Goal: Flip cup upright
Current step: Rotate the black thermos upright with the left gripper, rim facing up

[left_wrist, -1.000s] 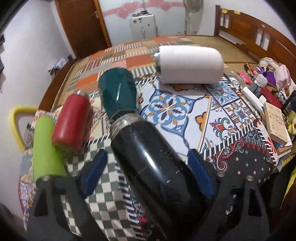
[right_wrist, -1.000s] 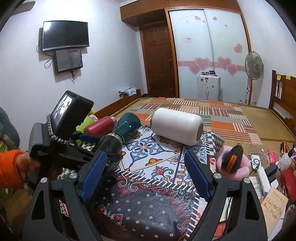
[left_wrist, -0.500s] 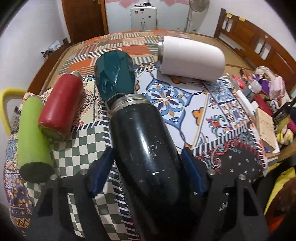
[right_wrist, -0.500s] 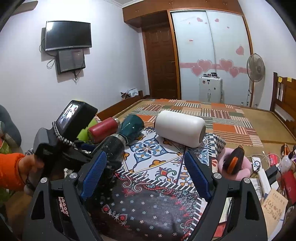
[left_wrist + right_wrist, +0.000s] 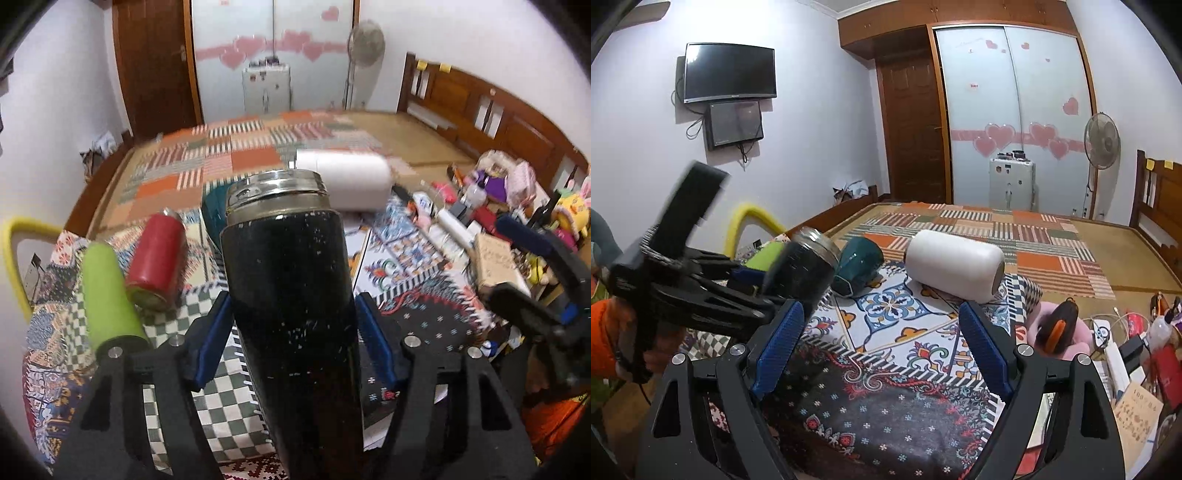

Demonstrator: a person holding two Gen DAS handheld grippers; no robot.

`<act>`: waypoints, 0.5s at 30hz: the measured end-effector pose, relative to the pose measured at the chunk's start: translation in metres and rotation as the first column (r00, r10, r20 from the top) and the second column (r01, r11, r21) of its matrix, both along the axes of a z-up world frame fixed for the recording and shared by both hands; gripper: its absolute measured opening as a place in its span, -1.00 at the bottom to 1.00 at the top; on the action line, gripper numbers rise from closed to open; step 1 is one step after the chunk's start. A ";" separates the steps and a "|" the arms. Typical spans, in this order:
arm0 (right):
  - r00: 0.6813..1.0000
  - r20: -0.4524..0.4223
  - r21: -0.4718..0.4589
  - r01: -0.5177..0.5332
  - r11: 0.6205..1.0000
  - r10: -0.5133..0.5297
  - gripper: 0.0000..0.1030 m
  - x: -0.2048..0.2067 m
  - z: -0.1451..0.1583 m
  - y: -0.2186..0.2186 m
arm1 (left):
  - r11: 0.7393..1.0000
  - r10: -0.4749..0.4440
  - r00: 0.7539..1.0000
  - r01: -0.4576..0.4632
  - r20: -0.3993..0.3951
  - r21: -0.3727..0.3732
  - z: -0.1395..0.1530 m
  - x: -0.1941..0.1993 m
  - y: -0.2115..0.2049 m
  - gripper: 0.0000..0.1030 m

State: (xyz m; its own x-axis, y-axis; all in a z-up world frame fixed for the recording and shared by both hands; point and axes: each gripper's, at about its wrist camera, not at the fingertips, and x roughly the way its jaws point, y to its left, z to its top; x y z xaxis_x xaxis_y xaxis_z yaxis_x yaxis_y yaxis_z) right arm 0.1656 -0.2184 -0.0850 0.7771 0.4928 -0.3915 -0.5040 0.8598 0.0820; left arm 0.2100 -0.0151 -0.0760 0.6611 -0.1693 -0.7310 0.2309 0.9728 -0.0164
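Note:
My left gripper (image 5: 291,325) is shut on a black cup (image 5: 291,295) with a steel threaded rim, held off the cloth with its mouth tilted up and away. The same black cup (image 5: 807,264) shows in the right wrist view, gripped by the left gripper (image 5: 753,288), blurred by motion. My right gripper (image 5: 882,339) is open and empty above the patterned cloth (image 5: 886,369), to the right of the cup. A teal cup (image 5: 858,264), a white cup (image 5: 955,264), a red cup (image 5: 157,260) and a green cup (image 5: 107,291) lie on their sides.
The cups lie on a patterned cloth (image 5: 413,266) over a bed. Clutter of boxes, bottles and toys (image 5: 491,221) crowds the right edge. A pink toy with an orange-black device (image 5: 1058,328) lies near the white cup. A yellow chair back (image 5: 14,251) stands left.
My left gripper closed on the black cup, lifted it off the cloth and swung its mouth upward. The right gripper stayed open and nearly still.

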 end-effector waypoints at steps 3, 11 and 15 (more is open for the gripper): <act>1.000 0.010 0.004 -0.003 1.000 0.003 0.64 -0.002 0.004 0.003 | 1.000 -0.004 0.999 0.004 0.047 -0.003 0.014 -0.008 0.002 0.28; 1.000 0.021 0.005 -0.003 1.000 0.003 0.64 -0.002 0.006 0.008 | 1.000 -0.007 0.994 0.010 0.112 -0.026 0.030 -0.007 0.004 0.25; 1.000 0.021 0.000 -0.002 1.000 0.002 0.64 -0.001 0.006 0.010 | 1.000 0.006 0.993 -0.003 0.117 -0.024 0.024 0.003 0.002 0.24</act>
State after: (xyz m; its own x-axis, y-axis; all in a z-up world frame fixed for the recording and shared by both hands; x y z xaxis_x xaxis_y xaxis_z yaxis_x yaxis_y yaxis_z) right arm 0.1651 -0.2083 -0.0789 0.7844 0.4943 -0.3747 -0.5071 0.8589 0.0714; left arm 0.2127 -0.0128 -0.0524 0.7428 -0.1827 -0.6441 0.2285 0.9735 -0.0127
